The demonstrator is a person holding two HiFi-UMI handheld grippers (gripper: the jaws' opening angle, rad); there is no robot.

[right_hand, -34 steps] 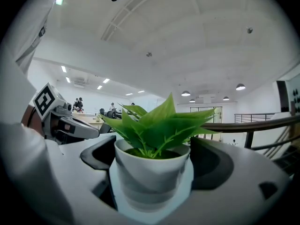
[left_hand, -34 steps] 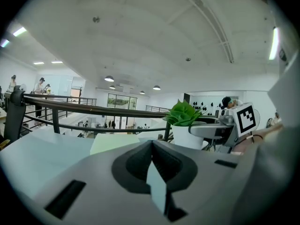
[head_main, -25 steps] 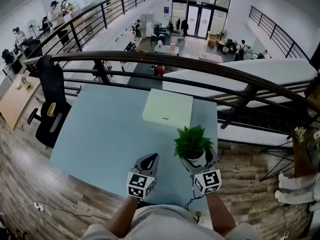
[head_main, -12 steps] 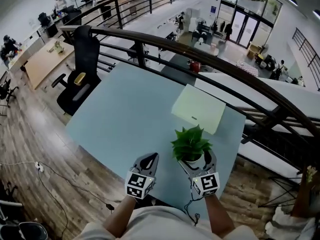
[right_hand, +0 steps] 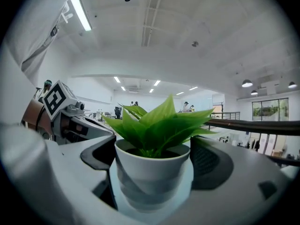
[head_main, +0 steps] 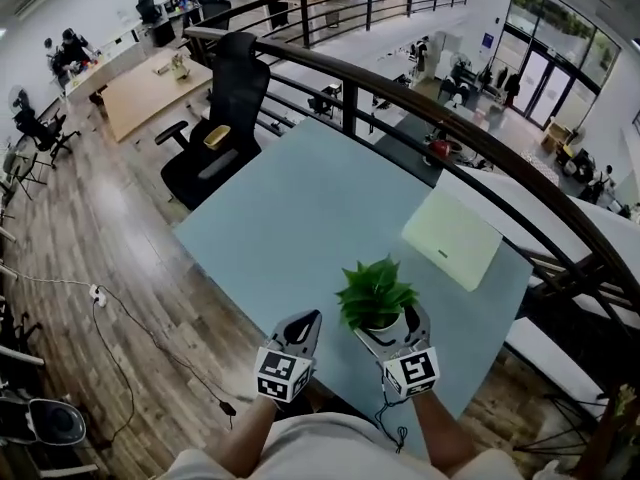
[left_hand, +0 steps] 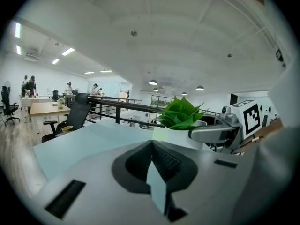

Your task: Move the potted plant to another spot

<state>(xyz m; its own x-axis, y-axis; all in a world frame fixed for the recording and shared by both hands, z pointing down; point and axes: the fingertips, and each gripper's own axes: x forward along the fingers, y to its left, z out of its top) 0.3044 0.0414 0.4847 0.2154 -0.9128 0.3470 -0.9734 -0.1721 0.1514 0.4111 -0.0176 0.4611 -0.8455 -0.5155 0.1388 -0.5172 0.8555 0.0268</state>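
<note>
Potted plant: what has changed since a second ago?

From my seat, the whole view has swung. The table now lies slantwise, the white box has slid to the right, and a black chair has come in at upper left. The plant is over the table's near edge, as before.

Which way does it stand?

Upright, long axis vertical, leaves up. My right gripper pinches the white pot between its jaws. My left gripper, just beside it, has its jaws pressed together on nothing. I can't tell whether the pot touches the table.
</note>
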